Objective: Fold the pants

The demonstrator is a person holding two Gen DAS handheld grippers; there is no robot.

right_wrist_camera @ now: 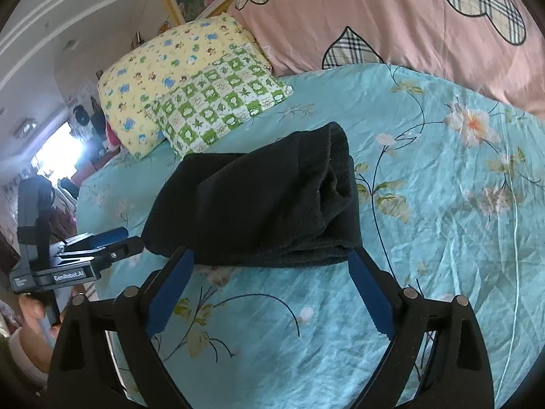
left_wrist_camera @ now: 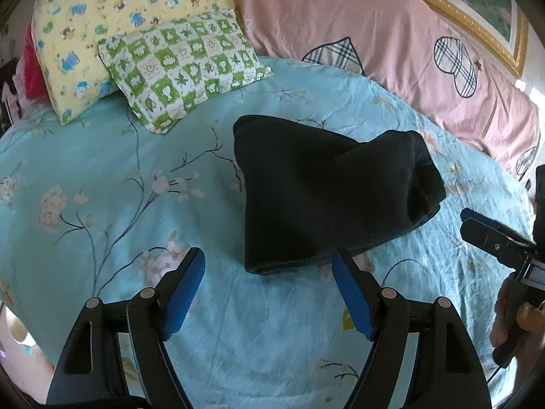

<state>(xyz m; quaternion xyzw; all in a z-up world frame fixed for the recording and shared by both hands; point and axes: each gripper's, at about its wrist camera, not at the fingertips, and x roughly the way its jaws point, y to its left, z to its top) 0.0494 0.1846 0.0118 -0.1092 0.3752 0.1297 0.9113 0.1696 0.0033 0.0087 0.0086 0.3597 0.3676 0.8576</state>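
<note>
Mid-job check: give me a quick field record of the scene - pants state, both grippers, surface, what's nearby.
pants: black pants folded into a compact bundle, lying on the bed
left gripper: left gripper open, holding nothing, just short of the bundle's near edge
right gripper: right gripper open, holding nothing, at the bundle's near edge
surface: turquoise floral sheet
nearby: green checked pillow leaning on yellow pillow; pink quilt behind
</note>
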